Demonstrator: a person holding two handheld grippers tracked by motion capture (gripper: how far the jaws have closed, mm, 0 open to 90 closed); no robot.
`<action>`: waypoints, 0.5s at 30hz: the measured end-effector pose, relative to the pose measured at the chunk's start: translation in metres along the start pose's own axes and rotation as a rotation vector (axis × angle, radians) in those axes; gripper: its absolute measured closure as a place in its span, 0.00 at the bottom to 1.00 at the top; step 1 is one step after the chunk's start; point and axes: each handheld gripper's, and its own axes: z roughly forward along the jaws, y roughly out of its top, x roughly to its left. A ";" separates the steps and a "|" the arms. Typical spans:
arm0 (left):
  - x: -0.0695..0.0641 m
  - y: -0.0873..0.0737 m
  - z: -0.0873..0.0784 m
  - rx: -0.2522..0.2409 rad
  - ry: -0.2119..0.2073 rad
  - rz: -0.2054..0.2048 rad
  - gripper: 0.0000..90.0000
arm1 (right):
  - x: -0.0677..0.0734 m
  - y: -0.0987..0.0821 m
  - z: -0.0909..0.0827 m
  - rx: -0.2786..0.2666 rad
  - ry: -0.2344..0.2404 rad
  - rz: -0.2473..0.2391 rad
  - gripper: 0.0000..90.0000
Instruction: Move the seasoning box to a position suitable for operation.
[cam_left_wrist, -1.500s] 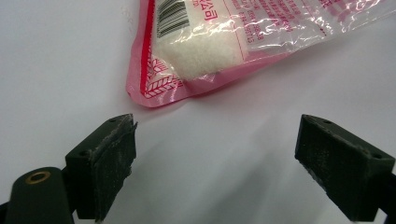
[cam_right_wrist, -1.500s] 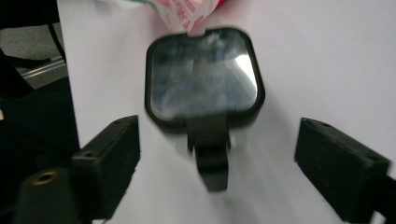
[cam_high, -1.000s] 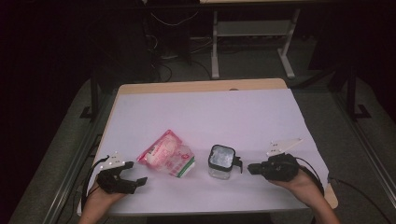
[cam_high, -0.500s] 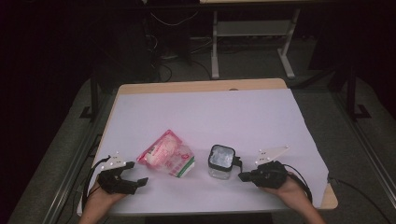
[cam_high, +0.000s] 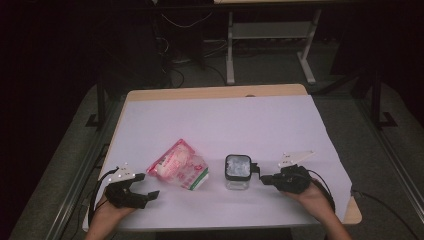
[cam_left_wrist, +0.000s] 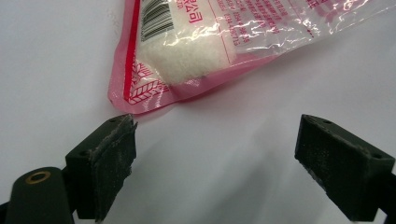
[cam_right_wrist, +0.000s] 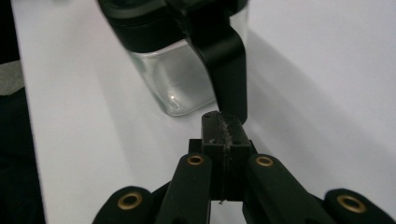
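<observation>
Two things are lying on the white-covered table (cam_high: 220, 125): one pink clear-plastic pouch of white grains (cam_high: 178, 165) toward the left and one square clear glass jar with a black lid frame (cam_high: 237, 171) toward the right, near each other but apart. From above, the left gripper (cam_high: 150, 194) is sitting at the near edge, just short of the pouch, and the right gripper (cam_high: 264, 179) is reaching in at the jar's right side. The left gripper view is adding what the high view cannot: its jaws are standing wide apart and empty, with the pouch's bottom corner (cam_left_wrist: 135, 100) just beyond the left jaw, a barcode and red print on it. The right gripper view is showing its jaws pressed together, tips right at the jar's black latch handle (cam_right_wrist: 229, 65); whether they touch or pinch it, I cannot tell.
</observation>
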 end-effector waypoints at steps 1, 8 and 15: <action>0.000 0.000 0.000 -0.007 0.000 0.003 0.13 | -0.004 0.001 0.001 -0.010 -0.009 0.011 1.00; -0.001 0.001 -0.001 -0.014 -0.003 -0.002 0.13 | -0.012 0.005 0.007 -0.022 -0.013 0.034 1.00; -0.001 0.000 -0.002 -0.011 -0.007 -0.001 0.13 | -0.016 0.010 0.015 -0.022 -0.033 0.035 1.00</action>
